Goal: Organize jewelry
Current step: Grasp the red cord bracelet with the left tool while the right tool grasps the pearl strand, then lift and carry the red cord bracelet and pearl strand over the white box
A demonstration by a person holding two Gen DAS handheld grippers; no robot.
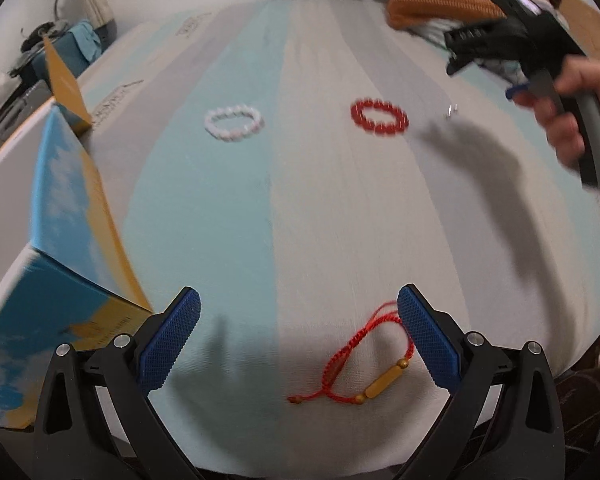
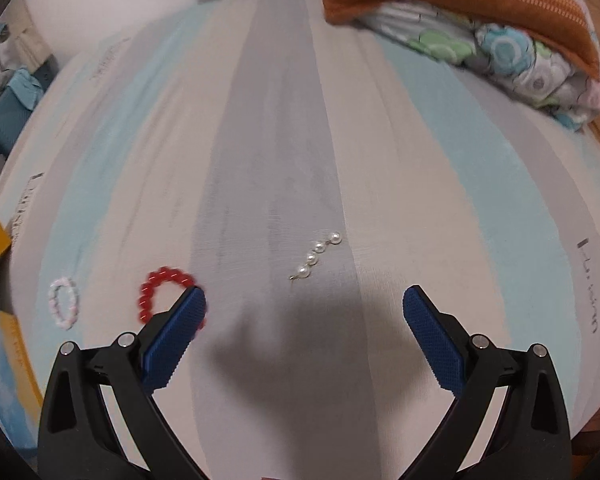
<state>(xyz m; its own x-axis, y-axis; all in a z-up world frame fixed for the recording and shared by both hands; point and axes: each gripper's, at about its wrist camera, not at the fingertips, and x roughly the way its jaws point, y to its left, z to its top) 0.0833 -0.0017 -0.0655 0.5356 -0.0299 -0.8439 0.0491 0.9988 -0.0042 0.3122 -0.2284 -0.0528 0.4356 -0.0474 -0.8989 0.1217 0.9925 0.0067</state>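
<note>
Nothing sorted yet: both tongs, left and right, gape wide and empty. Beside the blue-and-yellow box, red cord bracelet, white bead bracelet, red bead bracelet and pearl strand lie loose on the bed.

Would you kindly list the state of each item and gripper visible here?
left gripper: open, holding nothing.
right gripper: open, holding nothing.
red cord bracelet: lying loose on the bedsheet, partly between the left gripper's fingers.
red bead bracelet: flat, closed ring.
white bead bracelet: flat, closed ring.
pearl strand: stretched out straight.
blue and yellow box: flap open.
</note>
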